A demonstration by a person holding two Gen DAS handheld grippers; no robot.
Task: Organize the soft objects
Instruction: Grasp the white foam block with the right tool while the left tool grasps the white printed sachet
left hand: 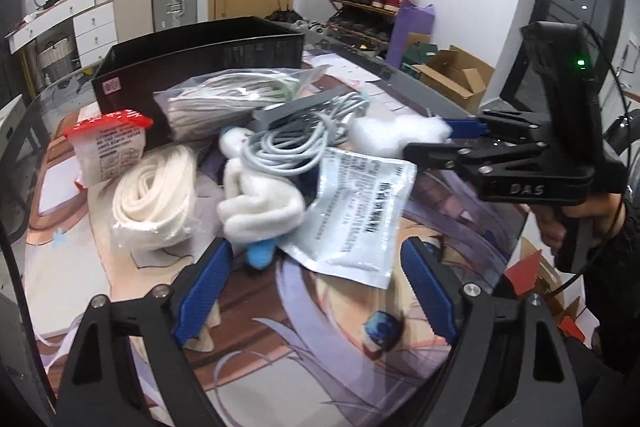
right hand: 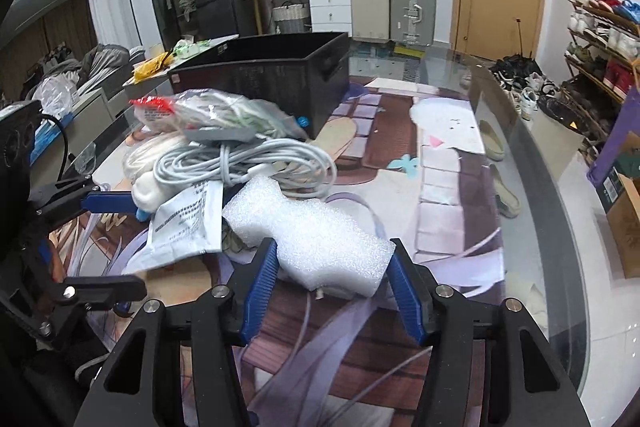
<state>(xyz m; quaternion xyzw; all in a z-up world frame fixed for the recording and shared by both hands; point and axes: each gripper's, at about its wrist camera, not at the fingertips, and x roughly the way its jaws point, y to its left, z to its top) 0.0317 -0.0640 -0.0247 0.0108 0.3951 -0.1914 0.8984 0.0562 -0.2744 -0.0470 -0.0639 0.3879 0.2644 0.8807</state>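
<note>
Glass-topped table (right hand: pixel 532 163): your right gripper (right hand: pixel 332 279) pinches the light, squashy foam piece (right hand: pixel 320 239) at its end, left gripper (left hand: pixel 316 291) open, empty

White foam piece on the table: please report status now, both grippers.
Right gripper shut on white foam piece. Left gripper open, empty. Black plastic bin behind; grey coiled cable between.

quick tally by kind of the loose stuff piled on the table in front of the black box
Sealed bags or packets: 4 (red-topped packet, bag of cords, bag of white strap, silver pouch)
Cable bundles: 1
Plush toys: 1
Foam pieces: 1
Total: 7
</note>
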